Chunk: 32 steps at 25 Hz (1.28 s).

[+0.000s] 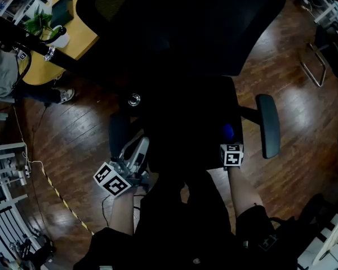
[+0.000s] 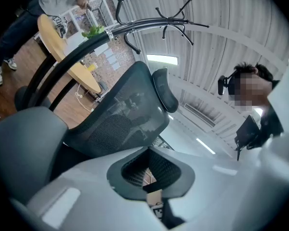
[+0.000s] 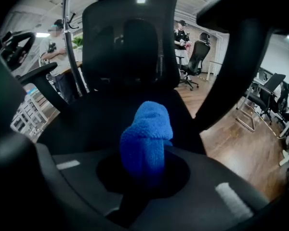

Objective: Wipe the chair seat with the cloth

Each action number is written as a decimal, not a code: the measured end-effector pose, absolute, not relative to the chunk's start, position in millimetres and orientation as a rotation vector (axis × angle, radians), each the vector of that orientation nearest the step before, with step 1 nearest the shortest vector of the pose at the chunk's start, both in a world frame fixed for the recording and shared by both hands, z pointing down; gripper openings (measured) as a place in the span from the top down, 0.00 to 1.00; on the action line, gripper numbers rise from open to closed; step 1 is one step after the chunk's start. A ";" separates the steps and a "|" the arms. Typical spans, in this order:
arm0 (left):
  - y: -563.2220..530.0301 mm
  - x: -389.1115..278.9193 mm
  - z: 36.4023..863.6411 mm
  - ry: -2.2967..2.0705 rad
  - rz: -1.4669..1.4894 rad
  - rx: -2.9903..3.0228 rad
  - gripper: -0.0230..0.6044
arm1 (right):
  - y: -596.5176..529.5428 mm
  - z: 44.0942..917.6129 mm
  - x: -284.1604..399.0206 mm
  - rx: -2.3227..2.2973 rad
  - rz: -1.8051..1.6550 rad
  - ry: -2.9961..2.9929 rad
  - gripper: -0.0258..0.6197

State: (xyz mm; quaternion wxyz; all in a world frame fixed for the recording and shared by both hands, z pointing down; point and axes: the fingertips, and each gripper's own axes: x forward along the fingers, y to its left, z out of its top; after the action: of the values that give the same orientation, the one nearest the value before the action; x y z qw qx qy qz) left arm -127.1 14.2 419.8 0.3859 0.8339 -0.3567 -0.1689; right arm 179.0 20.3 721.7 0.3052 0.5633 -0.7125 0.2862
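- The right gripper (image 3: 143,171) is clamped on a bunched blue cloth (image 3: 147,138), at the chair seat's (image 1: 186,114) 4 o'clock edge in the head view.
- Wiping looks barely begun; most of the seat is probably left.
- The left gripper (image 2: 151,172), jaws together and empty, sits off-seat at 7 o'clock.
- The armrest (image 1: 268,125) bounds 3 o'clock and the backrest (image 1: 180,27) bounds 12; open seat runs toward 10.

Dim, underexposed centre; fisheye-warped edges.

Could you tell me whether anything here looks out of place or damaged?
Nothing looks spilled or damaged. Only the blue cloth is odd: bunched into a wad in the right gripper, not spread flat over the chair seat.
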 end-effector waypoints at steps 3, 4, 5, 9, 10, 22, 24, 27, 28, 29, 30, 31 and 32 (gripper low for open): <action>22.9 -141.7 419.7 -0.957 -0.452 2.102 0.98 | 31.0 716.6 96.6 1.373 0.777 -2.034 0.91; 26.2 -147.9 418.6 -0.975 -0.460 2.095 0.98 | 36.2 714.6 64.0 1.319 0.800 -2.082 0.91; 29.8 -155.0 416.8 -0.996 -0.470 2.089 0.98 | 42.1 712.9 31.6 1.262 0.831 -2.122 0.91; 38.8 -183.8 406.5 -1.101 -0.515 2.056 0.98 | 64.1 709.3 -81.5 0.969 0.924 -2.238 0.91; 39.2 -190.0 403.5 -1.124 -0.524 2.047 0.98 | 68.4 706.7 -102.9 0.895 0.925 -2.261 0.91; 65.7 -241.1 407.3 -1.212 -0.572 2.001 0.98 | 115.4 728.3 -152.1 0.738 0.841 -2.242 0.91; 62.3 -233.2 409.2 -1.179 -0.561 2.014 0.98 | 112.5 735.4 -126.9 0.821 0.863 -2.203 0.91; 63.1 -218.8 411.6 -1.117 -0.534 2.046 0.98 | 114.7 747.8 -77.5 0.942 0.890 -2.132 0.91; 61.1 -211.5 412.9 -1.092 -0.523 2.055 0.98 | 113.3 750.2 -57.2 0.981 0.898 -2.113 0.91; 56.4 -202.1 414.3 -1.064 -0.510 2.065 0.98 | 109.4 751.9 -34.2 1.025 0.905 -2.095 0.91; 50.0 -190.8 415.7 -1.032 -0.495 2.075 0.98 | 104.5 753.0 -9.1 1.072 0.911 -2.074 0.91; 43.3 -178.9 417.5 -0.998 -0.478 2.085 0.98 | 100.1 753.6 17.2 1.118 0.914 -2.049 0.91; 37.1 -167.7 419.7 -0.965 -0.460 2.094 0.98 | 97.1 753.8 43.3 1.163 0.916 -2.021 0.91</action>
State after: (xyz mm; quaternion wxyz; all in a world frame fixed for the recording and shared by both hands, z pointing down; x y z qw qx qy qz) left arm -167.7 37.1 419.7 0.3849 0.8220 -0.3789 -0.1807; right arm 43.3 97.1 753.8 0.3129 0.4408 -0.7663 0.3471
